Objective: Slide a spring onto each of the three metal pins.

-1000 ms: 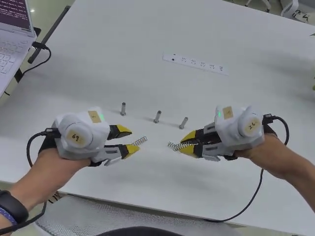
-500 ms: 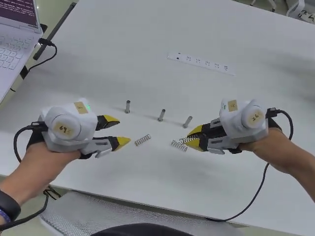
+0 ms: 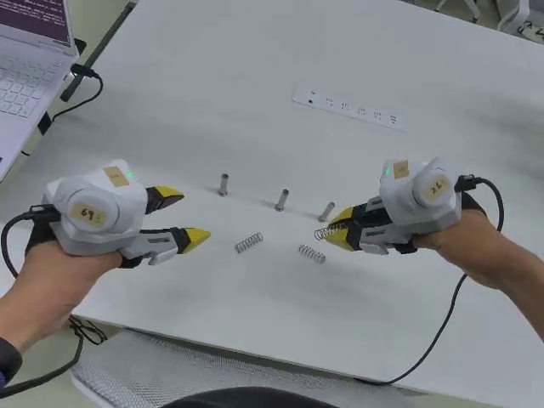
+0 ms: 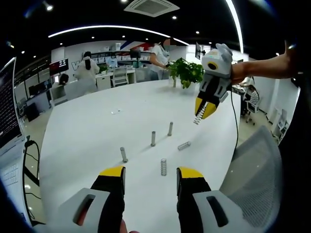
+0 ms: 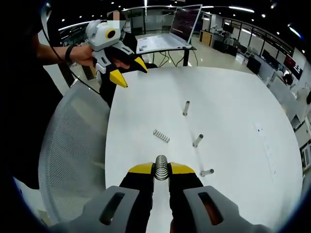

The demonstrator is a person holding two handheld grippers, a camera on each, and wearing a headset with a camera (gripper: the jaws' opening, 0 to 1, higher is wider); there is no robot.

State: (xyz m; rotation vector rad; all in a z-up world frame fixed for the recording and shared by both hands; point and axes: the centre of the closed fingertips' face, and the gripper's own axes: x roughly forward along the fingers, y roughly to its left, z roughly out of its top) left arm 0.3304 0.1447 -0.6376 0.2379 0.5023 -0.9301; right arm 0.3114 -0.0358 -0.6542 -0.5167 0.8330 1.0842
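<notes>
A strip [image 3: 348,108] lies near the worktop's [image 3: 212,102] far edge, a laptop [image 3: 21,76] at its far left corner. Three pins [image 3: 281,201] stand mid-worktop, two loose springs [image 3: 311,253] lying just nearer its front edge. Since a second ago the left gripper [image 3: 188,216] has drawn back from the left spring [image 3: 248,243], jaws wide and empty. The right gripper [image 3: 338,229] clenches a third spring [image 3: 326,231] near the right pin [image 3: 326,212].

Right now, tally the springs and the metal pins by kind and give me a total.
Springs: 3, two loose on the table, one in the right tongs.
Metal pins: 3, all bare.
Total: 6.
</notes>
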